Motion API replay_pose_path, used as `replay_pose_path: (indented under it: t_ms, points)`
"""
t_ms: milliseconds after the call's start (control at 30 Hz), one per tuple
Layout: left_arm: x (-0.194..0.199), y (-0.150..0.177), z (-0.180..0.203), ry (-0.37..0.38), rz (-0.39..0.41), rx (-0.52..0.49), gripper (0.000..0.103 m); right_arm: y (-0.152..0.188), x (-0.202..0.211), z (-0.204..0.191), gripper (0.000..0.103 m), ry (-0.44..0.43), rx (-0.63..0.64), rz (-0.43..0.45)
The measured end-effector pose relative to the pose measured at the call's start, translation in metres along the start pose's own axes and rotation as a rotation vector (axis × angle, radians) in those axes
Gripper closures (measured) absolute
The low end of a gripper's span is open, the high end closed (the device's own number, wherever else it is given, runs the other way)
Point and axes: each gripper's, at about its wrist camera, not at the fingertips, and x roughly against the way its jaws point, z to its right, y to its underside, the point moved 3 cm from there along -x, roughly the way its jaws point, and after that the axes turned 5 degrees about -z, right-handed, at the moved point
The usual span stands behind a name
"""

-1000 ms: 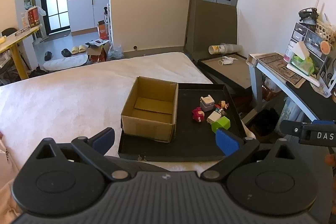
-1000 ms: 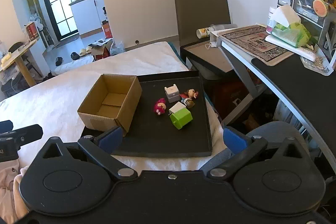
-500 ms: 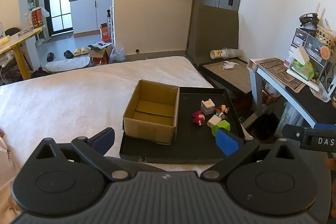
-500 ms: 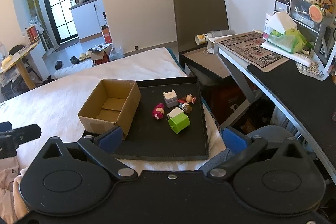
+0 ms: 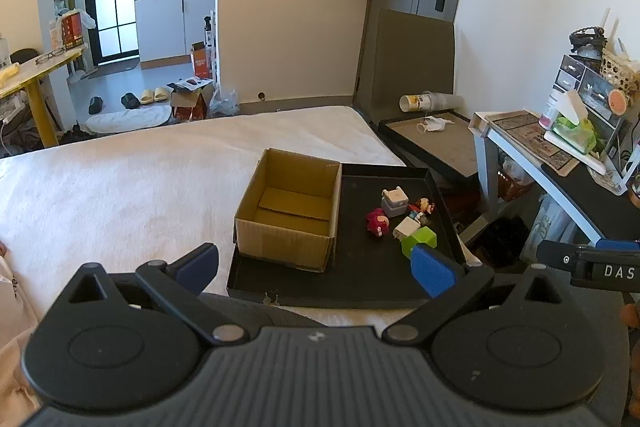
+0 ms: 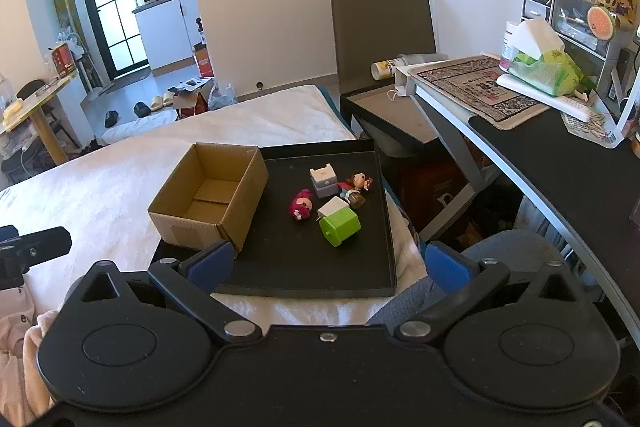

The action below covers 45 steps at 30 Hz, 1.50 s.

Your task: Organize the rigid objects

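A black tray [image 5: 360,279] [image 6: 304,267] lies on the white bed. On its left side stands an open cardboard box [image 5: 290,209] [image 6: 210,195] with nothing inside. To the right lie a green cube [image 6: 340,226] [image 5: 420,239], a white block [image 6: 333,205], a grey-white block [image 6: 325,181] [image 5: 394,201], a pink figurine [image 6: 301,203] [image 5: 377,221] and a small doll [image 6: 358,183]. My left gripper [image 5: 314,265] and right gripper [image 6: 328,263] both hang open, short of the tray, holding nothing.
A grey chair [image 6: 384,27] with a second tray [image 5: 436,143] stands behind the bed. A desk [image 6: 540,147] with a tissue pack and drawers runs along the right. The white bed [image 5: 120,179] spreads wide to the left.
Both grippers have drawn back and risen slightly, so the tray and box look smaller and farther. Nothing on the tray has moved.
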Motion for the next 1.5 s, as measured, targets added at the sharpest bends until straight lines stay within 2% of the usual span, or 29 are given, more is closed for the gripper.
replay_pose_path:
  t_ms: [933,1500]
  points:
    - [-0.004,-0.001,-0.004,-0.001,-0.012,0.013,0.001,-0.001,0.000,-0.008,0.000,0.015,0.043,0.010]
    - [-0.035,-0.010,-0.025,-0.003,-0.054,0.045,0.001,-0.003,-0.030,-0.004,0.000,0.014,0.002,-0.028]
